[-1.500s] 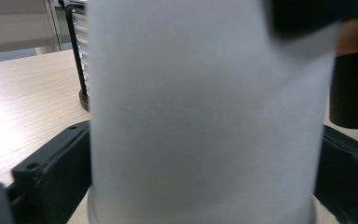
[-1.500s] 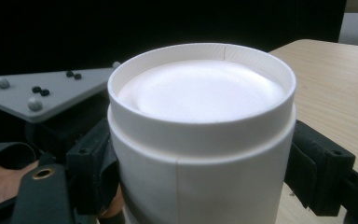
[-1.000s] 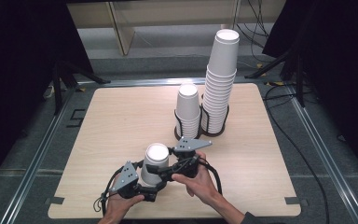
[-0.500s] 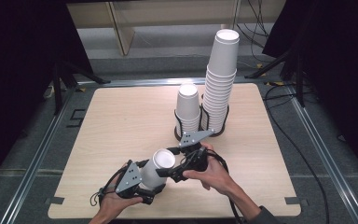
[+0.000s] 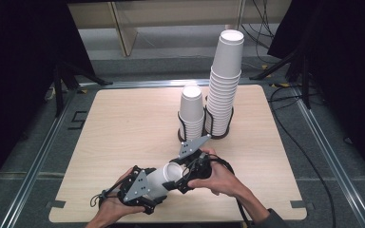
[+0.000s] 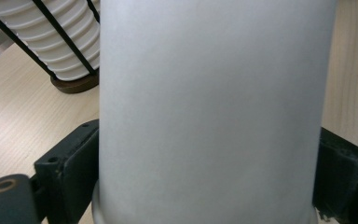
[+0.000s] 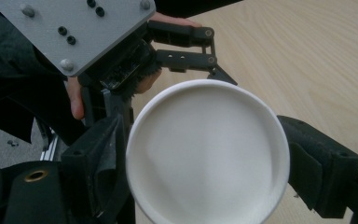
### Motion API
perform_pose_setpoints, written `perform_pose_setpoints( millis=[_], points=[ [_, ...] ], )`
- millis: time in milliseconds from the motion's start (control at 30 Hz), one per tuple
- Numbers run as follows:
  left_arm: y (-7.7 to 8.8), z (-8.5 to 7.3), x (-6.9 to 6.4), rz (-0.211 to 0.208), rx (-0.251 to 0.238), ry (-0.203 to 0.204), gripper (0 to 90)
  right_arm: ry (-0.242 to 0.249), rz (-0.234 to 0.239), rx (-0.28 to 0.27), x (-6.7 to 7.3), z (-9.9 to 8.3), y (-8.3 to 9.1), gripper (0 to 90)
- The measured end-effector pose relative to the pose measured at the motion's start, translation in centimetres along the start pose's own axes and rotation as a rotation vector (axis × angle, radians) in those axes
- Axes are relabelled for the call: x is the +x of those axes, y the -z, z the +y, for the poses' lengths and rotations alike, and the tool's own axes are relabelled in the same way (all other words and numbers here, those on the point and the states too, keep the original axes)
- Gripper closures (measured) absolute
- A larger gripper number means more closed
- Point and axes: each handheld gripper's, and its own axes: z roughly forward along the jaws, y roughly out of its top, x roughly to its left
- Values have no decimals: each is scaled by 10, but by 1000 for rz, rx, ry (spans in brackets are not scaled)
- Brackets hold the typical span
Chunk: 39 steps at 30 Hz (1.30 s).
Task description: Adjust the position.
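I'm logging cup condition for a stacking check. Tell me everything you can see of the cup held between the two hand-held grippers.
The cup is plain white, seemingly paper, tapered, with a rolled rim and an empty inside. It lies tilted, nearly on its side above the table's near edge, mouth toward the right hand-held gripper. The left hand-held gripper, whose jaws have just been closing, clamps its body from both sides. The right one's jaws flank the rim; whether they touch it is unclear. No dents show.
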Motion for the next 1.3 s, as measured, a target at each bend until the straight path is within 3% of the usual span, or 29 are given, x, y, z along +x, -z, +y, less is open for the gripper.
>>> perform_pose_setpoints(
  millis=[100,200,267,333,400,467,533,700,733,833,867,933,1000,1033,1100,1133,1300],
  points=[
    [0,0,-1,-8,21,-14,86,23,-7,10,0,-1,-3,201],
    [-1,0,-1,-4,15,-20,87,-15,-5,31,2,-2,-4,213],
    [1,0,-1,-6,25,-23,87,25,-11,28,0,-2,-5,220],
    [0,0,-2,-7,21,-18,87,26,-9,33,0,-2,-5,227],
    [0,-1,0,-11,4,-10,86,-8,-10,40,1,-2,-5,230],
    [0,-2,1,-18,-19,0,69,16,-9,25,-1,-1,-4,234],
    [0,-4,2,-11,-72,15,47,8,-9,6,-2,-1,-2,237],
    [3,-6,5,3,-220,77,26,-35,7,-67,-5,2,7,242],
    [4,-5,5,1,-256,94,32,-63,22,-76,-5,2,9,242],
    [11,-5,8,18,-308,115,29,-84,30,-140,-8,3,15,243],
    [10,-6,8,23,-342,125,27,-118,48,-145,-7,3,17,243],
    [12,-5,9,30,-346,133,23,-111,54,-175,-10,3,19,244],
    [10,-5,8,33,-383,151,7,-127,70,-199,-10,3,21,244],
    [12,-5,7,39,-369,153,1,-123,72,-210,-11,4,21,245],
    [12,-4,7,26,-390,159,2,-145,93,-218,-10,4,21,244],
    [12,-4,6,28,-402,158,13,-133,96,-234,-11,4,21,245],
    [16,-3,7,28,-414,171,46,-159,101,-235,-14,2,25,245]
  ],
)
